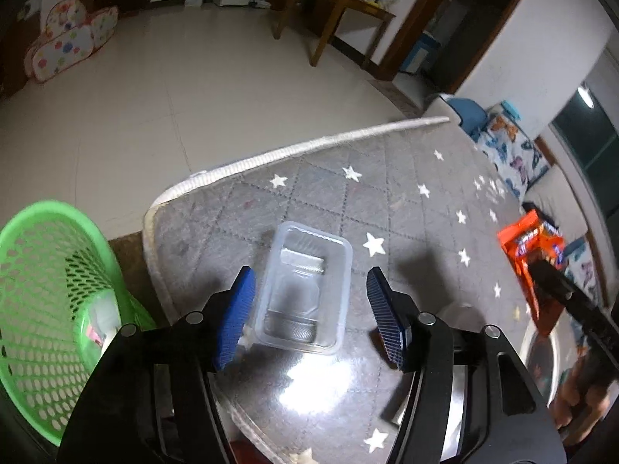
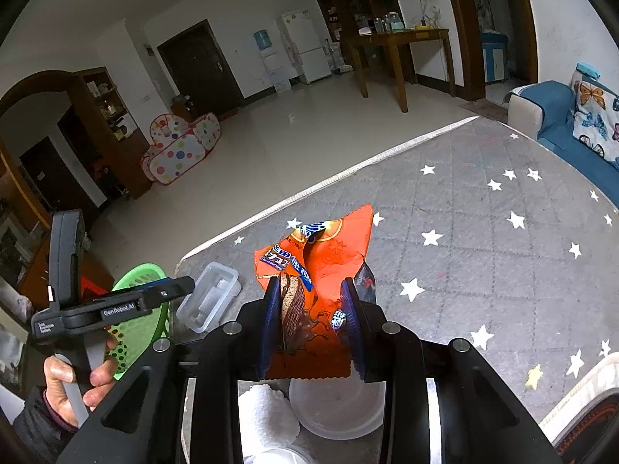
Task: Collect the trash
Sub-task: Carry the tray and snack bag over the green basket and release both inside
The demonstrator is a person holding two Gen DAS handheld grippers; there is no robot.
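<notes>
A clear plastic tray lies on the grey star-patterned mat. My left gripper is open, its blue fingers on either side of the tray's near end, just above it. My right gripper is shut on an orange snack wrapper and holds it above the mat. The wrapper also shows at the right of the left wrist view. The tray and the left gripper show at the left of the right wrist view. A green perforated basket stands on the floor left of the mat.
Below my right gripper lie a white round lid and a crumpled white tissue. The basket holds some scraps. A blue sofa with butterfly cushions borders the mat's far right. A wooden table and polka-dot play tent stand farther off.
</notes>
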